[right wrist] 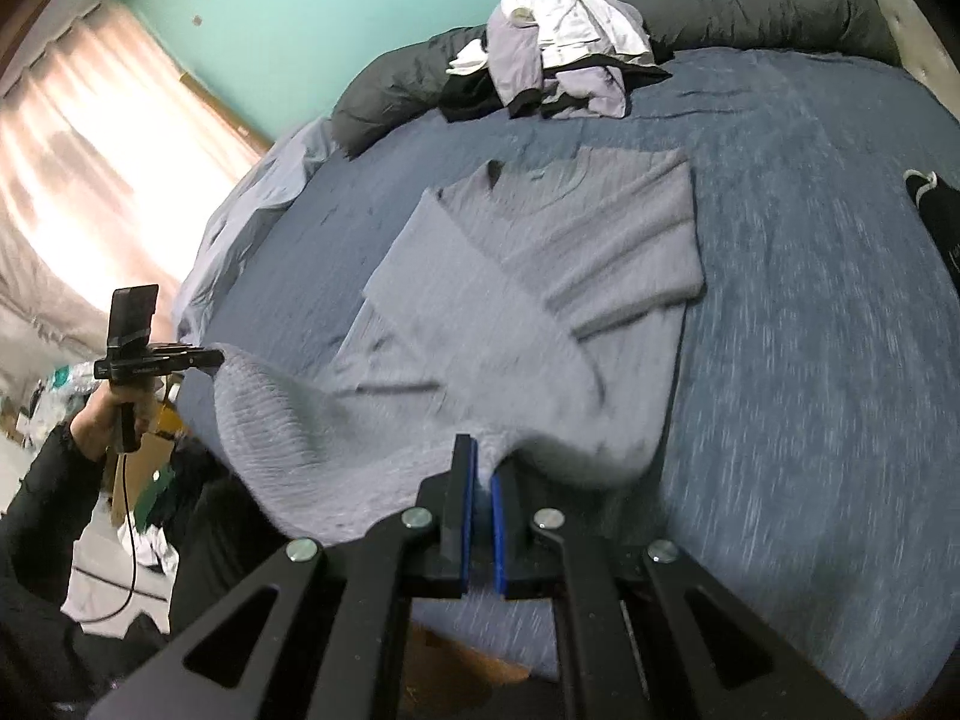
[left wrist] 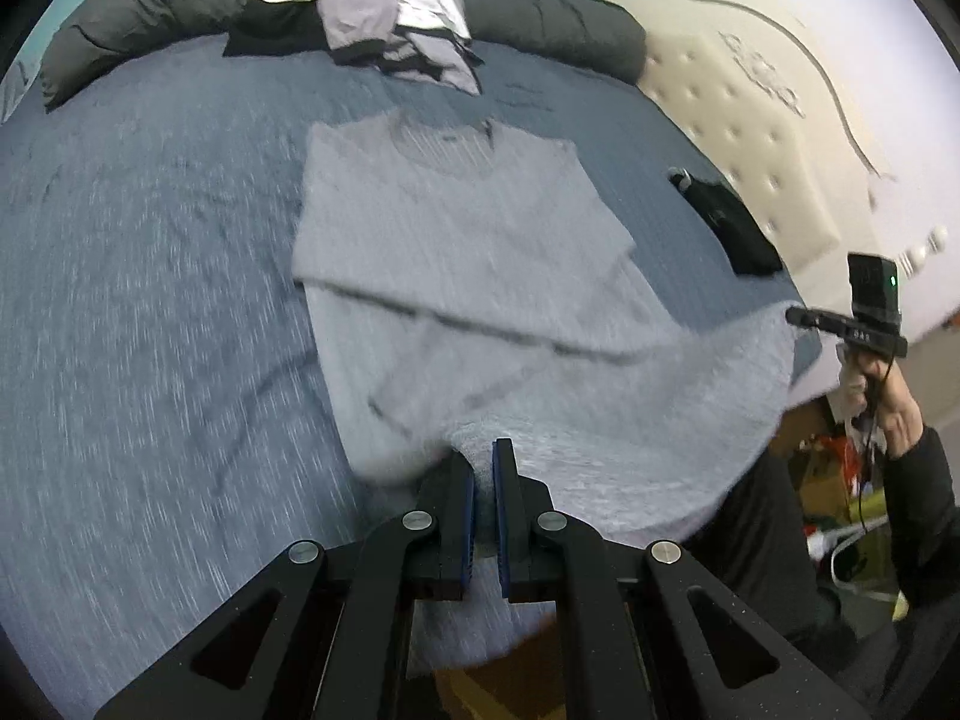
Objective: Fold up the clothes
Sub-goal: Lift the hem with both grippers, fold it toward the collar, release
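A light grey T-shirt (left wrist: 456,228) (right wrist: 540,276) lies flat on the blue bedspread (left wrist: 150,300) (right wrist: 810,330), collar toward the far side, both sleeves folded in over the chest. My left gripper (left wrist: 482,456) is shut on the near left corner of the hem; in the right wrist view the left gripper (right wrist: 216,355) shows at the left edge, held by a hand. My right gripper (right wrist: 483,459) is shut on the other hem corner, and the right gripper (left wrist: 793,315) appears at the right. The hem hangs lifted between them, off the bed.
A heap of white, lilac and black clothes (left wrist: 384,12) (right wrist: 564,54) sits at the far side against a rolled dark duvet (left wrist: 150,18) (right wrist: 750,6). A folded black garment (left wrist: 729,228) (right wrist: 942,222) lies near the cream headboard (left wrist: 750,120). Floor clutter lies below the bed's near edge.
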`<state>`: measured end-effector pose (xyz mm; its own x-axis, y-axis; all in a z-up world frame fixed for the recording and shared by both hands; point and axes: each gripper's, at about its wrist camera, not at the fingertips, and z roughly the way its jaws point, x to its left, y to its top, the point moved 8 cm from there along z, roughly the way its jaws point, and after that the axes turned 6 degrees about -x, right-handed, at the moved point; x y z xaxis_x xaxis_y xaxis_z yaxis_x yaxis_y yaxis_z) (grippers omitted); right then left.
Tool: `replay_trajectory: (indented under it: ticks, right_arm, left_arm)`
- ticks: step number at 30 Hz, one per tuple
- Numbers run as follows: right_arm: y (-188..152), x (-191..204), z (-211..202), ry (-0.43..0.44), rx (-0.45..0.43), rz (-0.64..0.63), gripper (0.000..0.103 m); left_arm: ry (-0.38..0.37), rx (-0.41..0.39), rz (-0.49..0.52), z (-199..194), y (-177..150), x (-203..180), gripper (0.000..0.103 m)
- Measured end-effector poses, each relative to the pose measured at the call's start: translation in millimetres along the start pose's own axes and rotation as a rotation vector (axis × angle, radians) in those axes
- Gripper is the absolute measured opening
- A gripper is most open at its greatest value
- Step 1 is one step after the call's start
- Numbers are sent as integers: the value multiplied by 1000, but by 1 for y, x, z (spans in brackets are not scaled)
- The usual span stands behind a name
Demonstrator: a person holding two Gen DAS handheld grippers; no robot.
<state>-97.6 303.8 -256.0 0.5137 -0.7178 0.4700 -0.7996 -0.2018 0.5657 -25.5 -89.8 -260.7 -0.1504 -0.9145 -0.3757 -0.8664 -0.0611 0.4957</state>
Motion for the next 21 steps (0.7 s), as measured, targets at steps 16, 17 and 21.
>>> replay_trajectory:
  ticks: [16, 17, 21]
  right_arm:
    - [187, -94, 101, -111, -66, 84, 4]
    - [194, -101, 109, -120, -64, 89, 4]
    - [218, -127, 140, -153, -57, 109, 4]
  left_arm:
    - [35, -69, -167, 102, 173, 114, 6]
    - [36, -68, -172, 110, 180, 120, 6]
    - [43, -59, -199, 139, 202, 147, 6]
